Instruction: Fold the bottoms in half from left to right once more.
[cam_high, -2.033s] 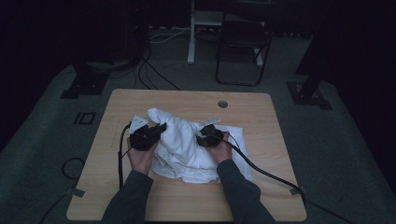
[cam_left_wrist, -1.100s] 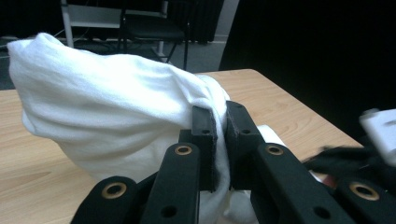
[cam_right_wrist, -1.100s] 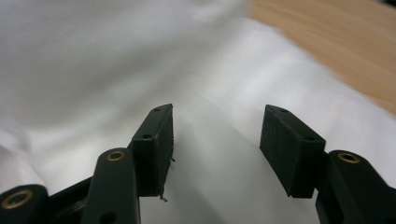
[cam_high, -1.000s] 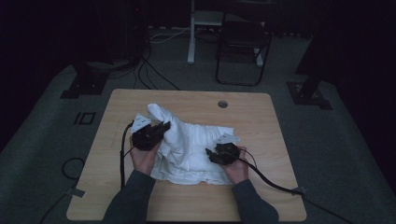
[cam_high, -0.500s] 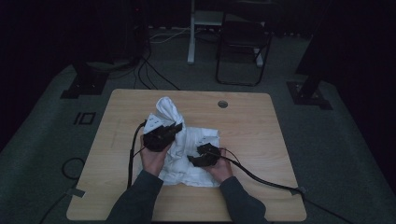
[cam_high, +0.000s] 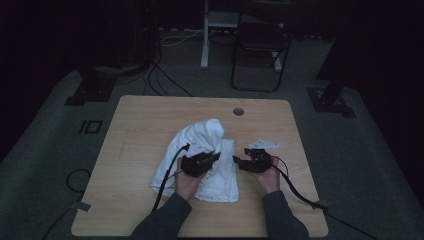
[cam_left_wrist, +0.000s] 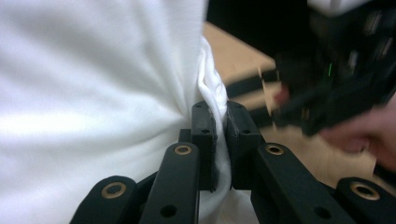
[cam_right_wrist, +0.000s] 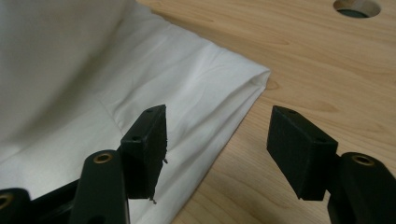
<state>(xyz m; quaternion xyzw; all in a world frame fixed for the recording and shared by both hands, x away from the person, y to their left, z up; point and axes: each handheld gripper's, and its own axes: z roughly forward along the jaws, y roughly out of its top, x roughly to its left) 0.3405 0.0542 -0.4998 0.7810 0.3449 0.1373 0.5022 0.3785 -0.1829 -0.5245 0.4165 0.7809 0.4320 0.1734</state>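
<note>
A white cloth is lying near the middle of the wooden table, partly flat and partly bunched into a raised fold that is leaning toward twelve o'clock in the high view. The left gripper is sitting on the cloth at about six o'clock from that raised fold, and in the left gripper view its jaws are pinching a gathered ridge of the white fabric tightly between them. The right gripper is hovering at three o'clock from the cloth, just beside its edge, with a small white scrap lying at one o'clock from it. Its jaws have just been opening and are standing wide apart in the right gripper view, with nothing pressed between them; the folded edge of the cloth and bare wood are lying beneath the gap. A round hole is sitting in the table at one o'clock from the cloth.
</note>
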